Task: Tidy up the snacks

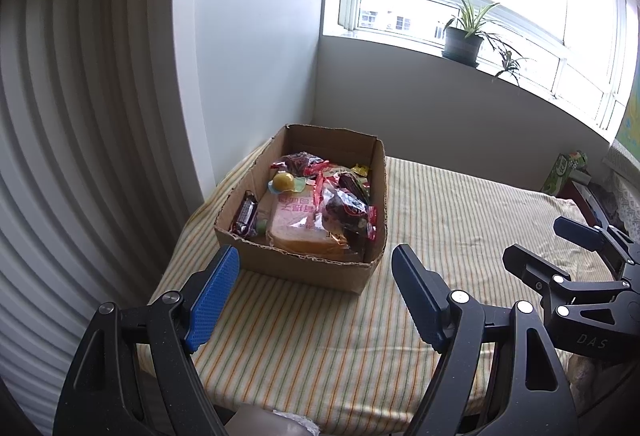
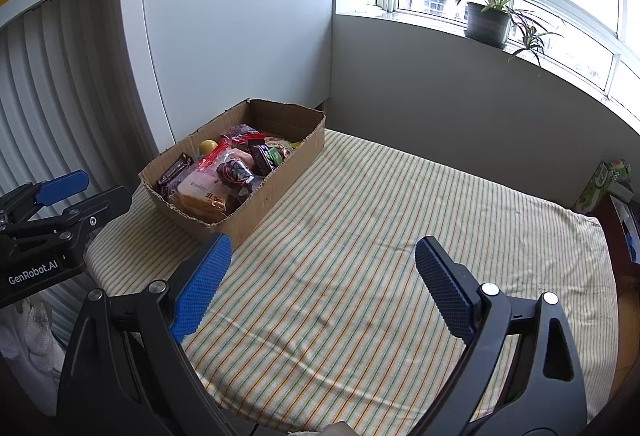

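Note:
An open cardboard box (image 1: 372, 172) stands at the far left of a table under a striped cloth (image 1: 460, 204). It holds several wrapped snacks: a bread pack (image 1: 298, 224), a yellow ball-shaped sweet (image 1: 283, 181), a dark bar (image 1: 245, 217) and red-wrapped packets (image 1: 348, 206). The box also shows in the right wrist view (image 2: 280, 188). My left gripper (image 1: 316, 284) is open and empty, just in front of the box. My right gripper (image 2: 322, 276) is open and empty over the bare cloth, to the right of the box; it also shows in the left wrist view (image 1: 560, 244).
A white cabinet (image 2: 240, 36) and a ribbed white panel (image 1: 72, 116) stand behind and left of the box. A potted plant (image 1: 464, 36) sits on the windowsill. A green carton (image 2: 600, 184) stands at the table's far right. The cloth's near edge (image 2: 360, 412) hangs close to me.

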A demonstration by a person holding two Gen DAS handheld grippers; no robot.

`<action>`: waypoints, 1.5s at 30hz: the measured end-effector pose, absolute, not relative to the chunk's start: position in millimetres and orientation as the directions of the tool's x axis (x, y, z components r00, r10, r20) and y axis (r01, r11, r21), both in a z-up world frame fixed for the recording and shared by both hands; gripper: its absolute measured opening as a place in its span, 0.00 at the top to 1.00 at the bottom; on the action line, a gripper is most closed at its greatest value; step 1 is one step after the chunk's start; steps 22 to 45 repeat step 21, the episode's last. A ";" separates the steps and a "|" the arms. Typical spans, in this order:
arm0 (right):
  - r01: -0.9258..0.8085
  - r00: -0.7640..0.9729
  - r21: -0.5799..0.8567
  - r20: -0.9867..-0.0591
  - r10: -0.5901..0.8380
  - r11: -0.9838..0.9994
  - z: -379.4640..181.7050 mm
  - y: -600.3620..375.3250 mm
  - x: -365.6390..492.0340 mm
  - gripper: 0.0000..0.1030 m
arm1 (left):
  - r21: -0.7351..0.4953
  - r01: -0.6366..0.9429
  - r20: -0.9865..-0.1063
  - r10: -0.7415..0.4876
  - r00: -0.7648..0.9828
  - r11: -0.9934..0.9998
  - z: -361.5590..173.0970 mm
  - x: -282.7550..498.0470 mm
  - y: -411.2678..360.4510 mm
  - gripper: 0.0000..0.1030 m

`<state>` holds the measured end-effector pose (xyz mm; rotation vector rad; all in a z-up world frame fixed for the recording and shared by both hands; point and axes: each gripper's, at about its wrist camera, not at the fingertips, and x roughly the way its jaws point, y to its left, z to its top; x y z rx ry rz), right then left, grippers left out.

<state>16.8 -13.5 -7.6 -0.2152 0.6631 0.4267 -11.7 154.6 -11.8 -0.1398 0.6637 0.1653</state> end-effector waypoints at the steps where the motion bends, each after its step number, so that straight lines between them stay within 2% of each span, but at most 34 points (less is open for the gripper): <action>1: -0.448 0.706 -0.059 -0.635 0.313 0.892 -8.0 -13.9 17.0 0.08 | -0.075 -0.197 -0.623 0.108 0.775 0.977 -11.9 -11.7 154.4 0.23; 45: -0.448 0.695 -0.048 -0.647 0.314 0.893 -16.6 -18.6 20.6 0.08 | -0.082 -0.195 -0.636 0.099 0.765 0.977 -17.0 -6.0 154.8 0.23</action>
